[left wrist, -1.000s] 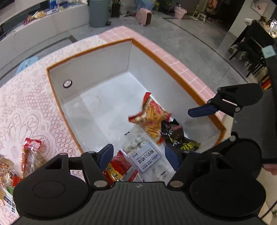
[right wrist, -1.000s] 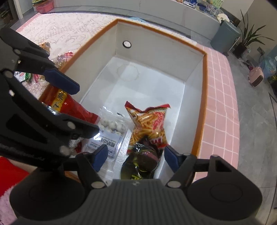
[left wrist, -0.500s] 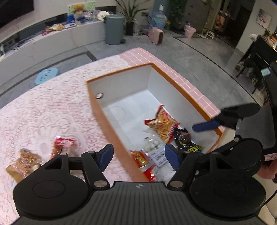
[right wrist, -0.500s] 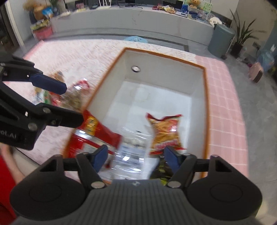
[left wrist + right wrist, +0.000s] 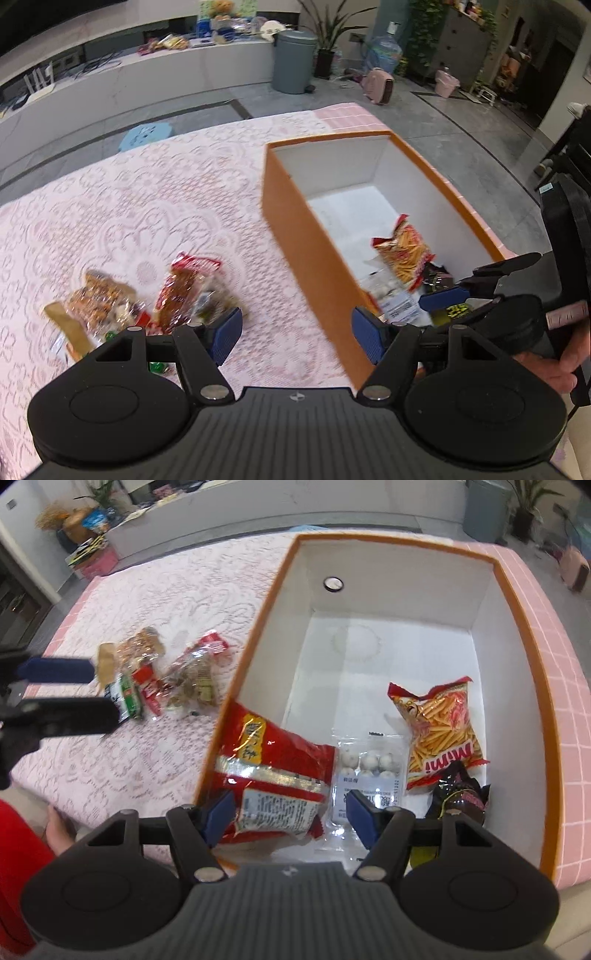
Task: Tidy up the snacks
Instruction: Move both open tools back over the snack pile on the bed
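Right wrist view, entry one: box (image 5: 513,590), orange outside, white inside, landmark for all that follows.

- Red bag (image 5: 273,771): draped over the box's near-left wall, lower half between the fingers of the right gripper (image 5: 286,814). Jaws stand apart; pads look just beside the bag, contact not certain.
- Blister pack (image 5: 365,771): flat on the box floor, beside the red bag.
- Stick-snack bag (image 5: 439,731): on the box floor, right of the blister pack.
- Dark packet (image 5: 461,797): in the box's near-right corner, overlapping the stick-snack bag.
- Loose snacks (image 5: 147,295): a heap on the lace cloth (image 5: 129,206), outside the box, well left of it.
- Left gripper (image 5: 295,332): jaws wide, nothing between them, over the cloth between the heap and the box's left wall.

Risks, as judged:
- Red bag balanced on the wall; a nudge could tip it out onto the cloth instead of in.
- Right gripper closing low may catch the blister pack along with the bag.
- Heap is tangled and blurred here; a wide grab could drag two packets, or scatter small ones.
- Left gripper near the wall could knock the box.
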